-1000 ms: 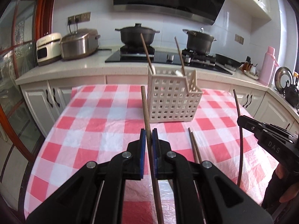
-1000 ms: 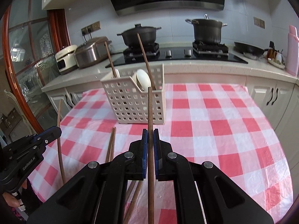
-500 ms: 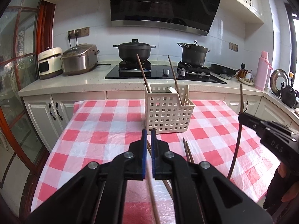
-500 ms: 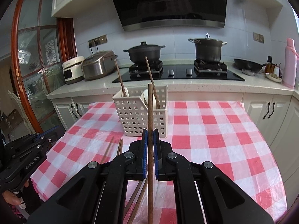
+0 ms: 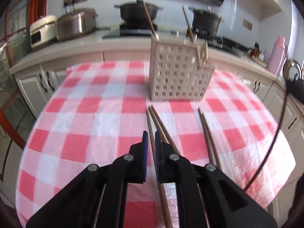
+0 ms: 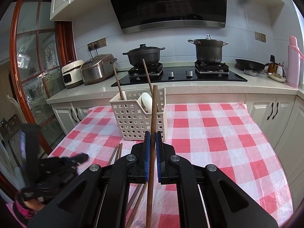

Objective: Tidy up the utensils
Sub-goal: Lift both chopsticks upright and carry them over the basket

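A white perforated utensil basket (image 5: 180, 72) (image 6: 136, 117) stands on the red-checked tablecloth (image 5: 85, 125), with two brown sticks and white spoons (image 6: 145, 99) in it. My left gripper (image 5: 149, 142) hovers low over the cloth with a brown chopstick (image 5: 150, 125) between its nearly closed pads. More chopsticks (image 5: 207, 131) lie on the cloth to its right. My right gripper (image 6: 152, 140) is shut on a brown chopstick (image 6: 154, 106), held upright in front of the basket. The left gripper shows blurred at the left of the right wrist view (image 6: 79, 158).
Behind the table runs a counter with a rice cooker (image 6: 97, 68), a white appliance (image 6: 71, 74), a hob with two black pots (image 6: 144, 54) (image 6: 209, 50), a pan (image 6: 248, 64) and a pink flask (image 6: 293, 60). White cabinets (image 6: 271, 112) stand below.
My left gripper has dropped from a raised, level pose down towards the cloth and tilted downward, blurring its view. My right gripper has risen slightly, still holding its chopstick upright.
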Tool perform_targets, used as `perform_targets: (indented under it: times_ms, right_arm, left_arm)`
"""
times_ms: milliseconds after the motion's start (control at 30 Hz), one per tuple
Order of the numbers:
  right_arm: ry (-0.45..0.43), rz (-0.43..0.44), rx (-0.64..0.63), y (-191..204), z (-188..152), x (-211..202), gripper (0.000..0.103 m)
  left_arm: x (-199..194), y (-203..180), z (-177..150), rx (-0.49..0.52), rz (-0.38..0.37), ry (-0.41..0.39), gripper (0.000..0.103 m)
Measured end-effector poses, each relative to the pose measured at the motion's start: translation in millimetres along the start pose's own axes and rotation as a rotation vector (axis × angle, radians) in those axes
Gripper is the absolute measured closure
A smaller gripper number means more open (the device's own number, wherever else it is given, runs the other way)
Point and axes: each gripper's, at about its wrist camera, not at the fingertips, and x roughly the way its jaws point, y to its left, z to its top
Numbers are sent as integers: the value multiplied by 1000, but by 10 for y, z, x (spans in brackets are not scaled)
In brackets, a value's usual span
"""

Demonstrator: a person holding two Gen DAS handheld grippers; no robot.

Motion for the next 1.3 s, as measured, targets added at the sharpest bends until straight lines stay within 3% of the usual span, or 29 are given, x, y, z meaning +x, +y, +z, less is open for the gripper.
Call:
perform_targets:
  times_ms: [267,700,1300]
  right_arm:
    - [5,18,23,-68,33,47,97]
    - [9,29,27,-90,47,73,97]
    - [-55,35,1,41,157,-137,97]
  left_arm:
    - [579,-5,25,16,-8,116,95]
    - [820,-11,52,24,8,150,96]
    - [-555,-122,303,37,-38,-225,97]
